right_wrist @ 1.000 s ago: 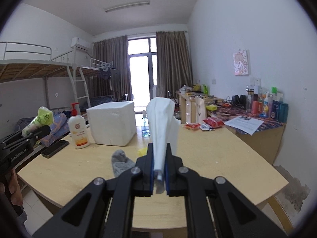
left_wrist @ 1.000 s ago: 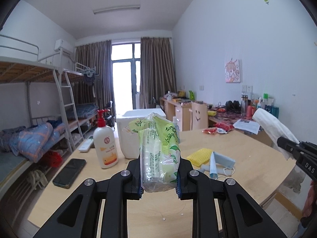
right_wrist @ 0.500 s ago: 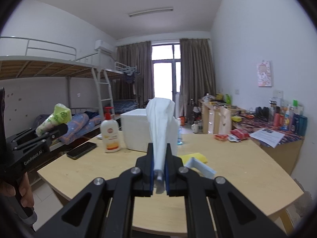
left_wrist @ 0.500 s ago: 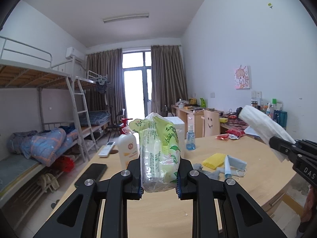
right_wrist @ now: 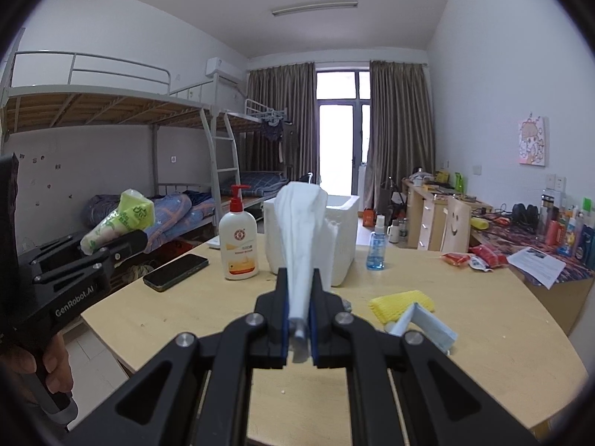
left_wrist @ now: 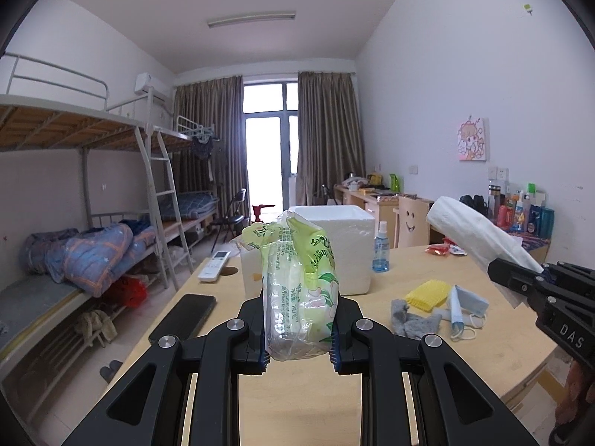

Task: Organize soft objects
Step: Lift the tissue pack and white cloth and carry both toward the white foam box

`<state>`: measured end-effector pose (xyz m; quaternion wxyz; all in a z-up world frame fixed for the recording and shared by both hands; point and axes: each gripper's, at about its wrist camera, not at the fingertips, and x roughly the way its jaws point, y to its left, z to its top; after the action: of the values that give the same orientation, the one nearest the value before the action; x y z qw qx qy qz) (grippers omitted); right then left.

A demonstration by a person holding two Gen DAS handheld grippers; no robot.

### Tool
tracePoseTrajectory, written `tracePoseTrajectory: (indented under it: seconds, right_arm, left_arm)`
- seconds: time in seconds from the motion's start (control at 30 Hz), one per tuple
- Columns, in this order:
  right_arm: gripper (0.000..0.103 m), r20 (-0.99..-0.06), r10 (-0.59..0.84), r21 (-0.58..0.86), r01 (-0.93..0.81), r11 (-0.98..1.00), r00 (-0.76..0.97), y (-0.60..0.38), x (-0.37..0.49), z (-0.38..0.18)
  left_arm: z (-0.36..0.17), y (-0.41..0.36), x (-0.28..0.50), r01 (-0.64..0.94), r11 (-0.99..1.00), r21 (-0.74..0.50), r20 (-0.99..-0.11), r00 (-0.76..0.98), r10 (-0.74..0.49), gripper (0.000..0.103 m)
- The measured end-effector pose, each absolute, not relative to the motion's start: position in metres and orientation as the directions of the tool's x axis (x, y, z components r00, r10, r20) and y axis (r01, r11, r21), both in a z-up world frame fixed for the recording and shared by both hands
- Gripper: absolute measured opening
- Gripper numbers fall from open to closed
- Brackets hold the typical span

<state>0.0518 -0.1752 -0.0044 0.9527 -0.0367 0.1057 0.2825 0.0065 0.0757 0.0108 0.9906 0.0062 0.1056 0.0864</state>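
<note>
1. Here, the left gripper (left_wrist: 299, 329) is clenched on a green-and-clear plastic pack of tissues (left_wrist: 299, 290), its two blue-edged pads pressed into the pack's sides; the pack stands upright between them, held above the wooden table (left_wrist: 297, 401).
2. The right gripper (right_wrist: 299, 325) is closed almost fully on a white folded cloth (right_wrist: 303, 238), which rises upright out of the narrow gap between the pads and fans wider at its top.
3. In the left wrist view the right gripper shows at the right edge, its cloth tilted up and to the left, clear of the table.
4. In the right wrist view the left gripper appears at the left with the tissue pack angled upward, off the table's near-left corner.
5. On the table lie a grey sock (left_wrist: 411, 319), a yellow mesh sponge (left_wrist: 427, 293) and a blue face mask (left_wrist: 465, 306), close together.
6. A white foam box (right_wrist: 344, 238) stands behind them, with a pump lotion bottle (right_wrist: 238, 241) to its left, a small blue spray bottle (right_wrist: 375, 247) to its right and a black phone (right_wrist: 176, 271) near the left edge.
</note>
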Motion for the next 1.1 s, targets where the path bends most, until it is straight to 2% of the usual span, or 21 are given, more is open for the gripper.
tracePoseTrajectory:
  seconds: [1.1]
  right_arm:
    - [0.011, -0.217, 0.53, -0.001, -0.543, 0.84, 0.82, -0.162, 0.134, 0.036]
  left_arm:
    - [0.045, 0.08, 0.087, -0.116, 0.992, 0.04, -0.244, 0.962, 0.122, 0.024]
